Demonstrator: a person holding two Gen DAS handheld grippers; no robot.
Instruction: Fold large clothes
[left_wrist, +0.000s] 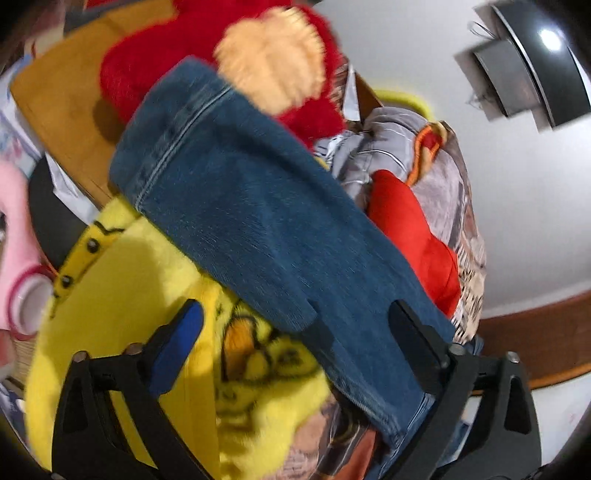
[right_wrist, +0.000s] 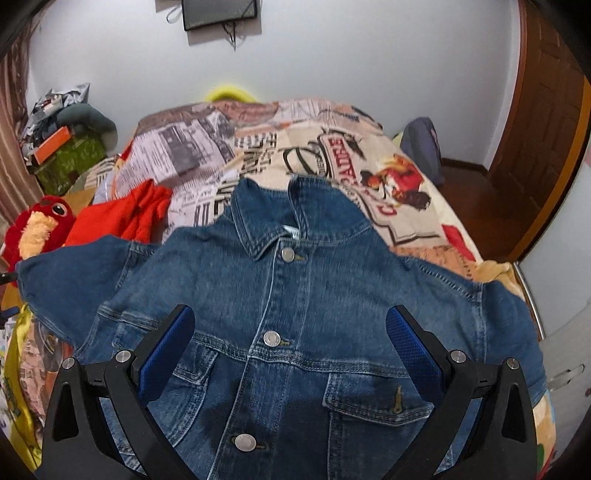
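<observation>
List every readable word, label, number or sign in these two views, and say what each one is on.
"ADISE": upside-down red letters, the legible part of a badge printed on the bedspread; the rest is cut off by the denim jacket.
Newspaper-style print on the bedspread: too small and blurred to read.
White tag inside the jacket's collar: too small to read.
Yellow plush blanket: cartoon figures only, no legible text.

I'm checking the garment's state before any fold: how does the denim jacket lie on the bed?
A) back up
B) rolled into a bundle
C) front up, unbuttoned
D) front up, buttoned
D: the denim jacket lies spread front up, collar and chest pockets showing, its metal buttons fastened.
</observation>
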